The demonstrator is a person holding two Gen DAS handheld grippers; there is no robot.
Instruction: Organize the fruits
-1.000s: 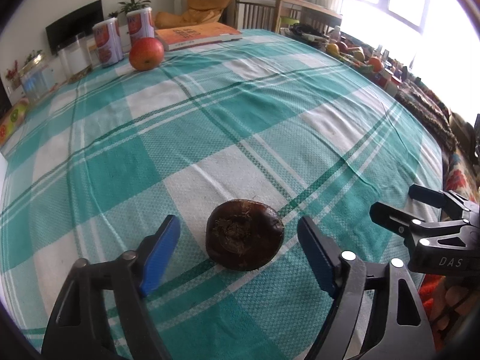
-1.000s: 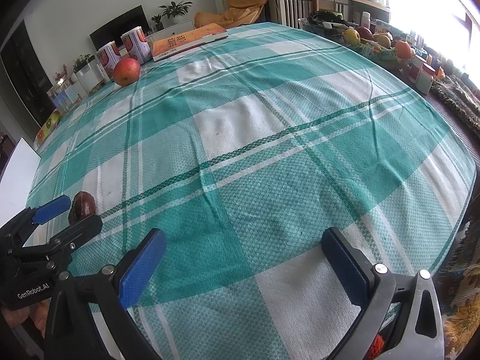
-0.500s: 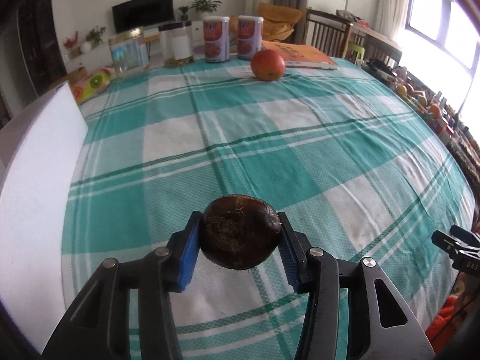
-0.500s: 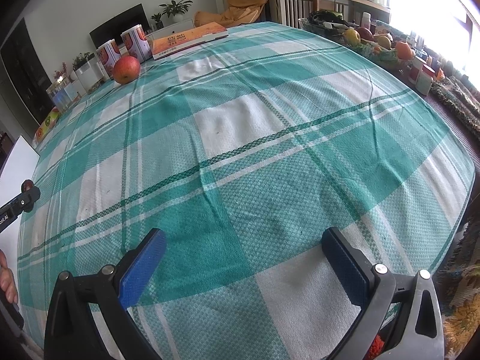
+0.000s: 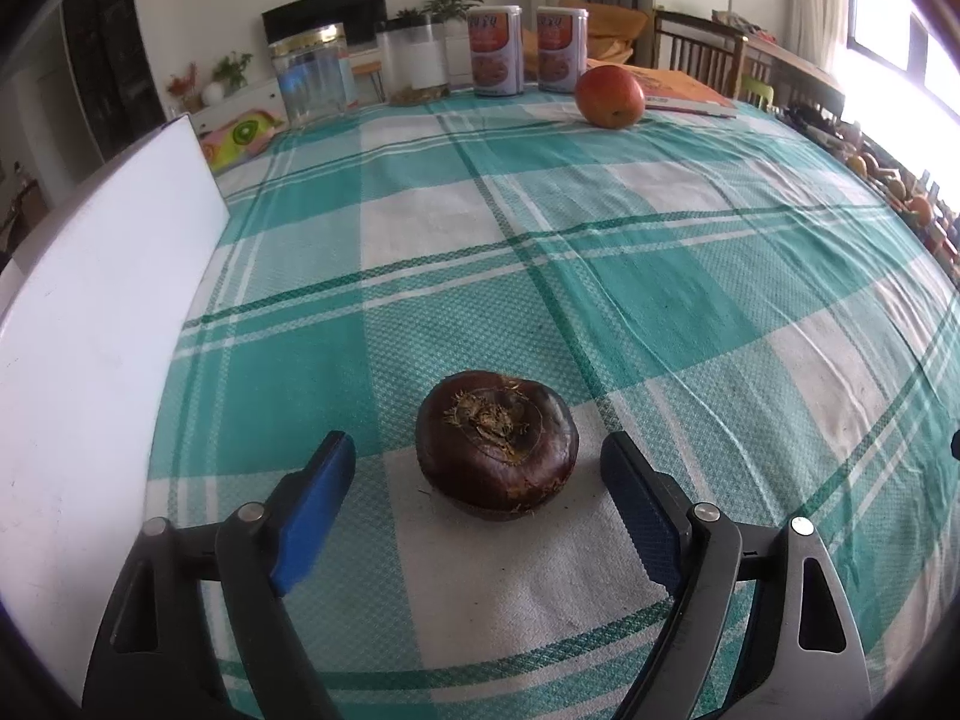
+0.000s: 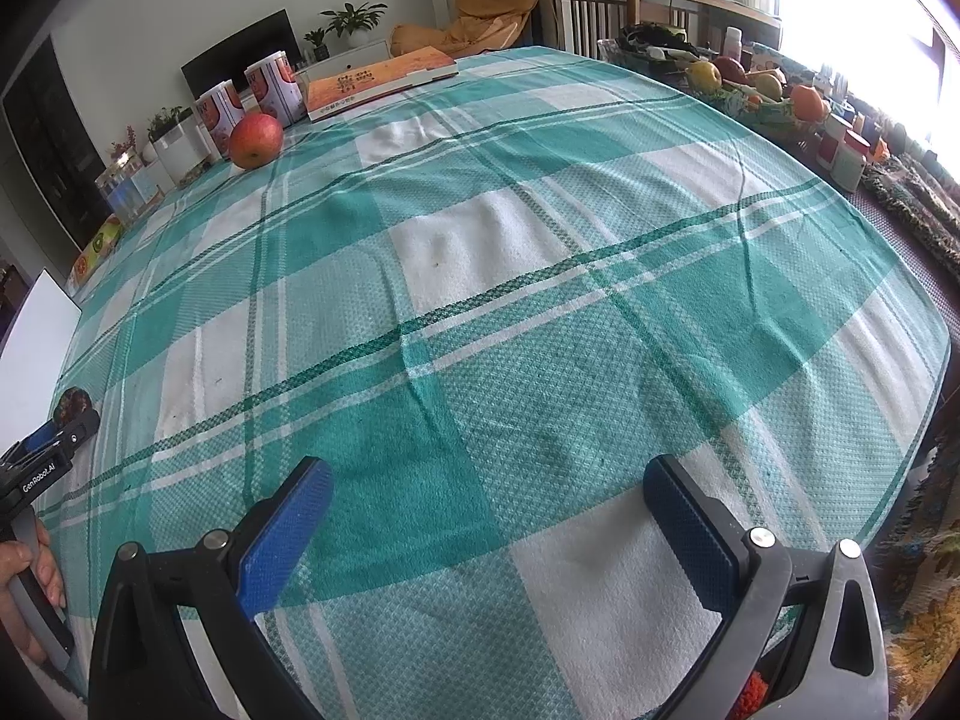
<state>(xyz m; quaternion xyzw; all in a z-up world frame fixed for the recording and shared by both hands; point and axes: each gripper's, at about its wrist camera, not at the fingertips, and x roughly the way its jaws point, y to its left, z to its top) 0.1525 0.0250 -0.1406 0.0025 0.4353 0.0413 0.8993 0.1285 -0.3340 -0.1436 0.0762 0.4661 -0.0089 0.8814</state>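
A dark brown water chestnut rests on the green-and-white checked tablecloth. My left gripper is open, with the chestnut between its blue pads but not touched. A red apple sits far back by two cans. My right gripper is open and empty over bare cloth. In the right wrist view the apple is at the far left, and the chestnut and left gripper are at the left edge.
A white board stands along the left. Two cans, a glass jar, a white container and an orange book line the far edge. A fruit basket and bottles stand at the right.
The left gripper, shut on the chestnut half a second ago, has opened; the chestnut now lies on the cloth nearer the white board. The right gripper has not moved.
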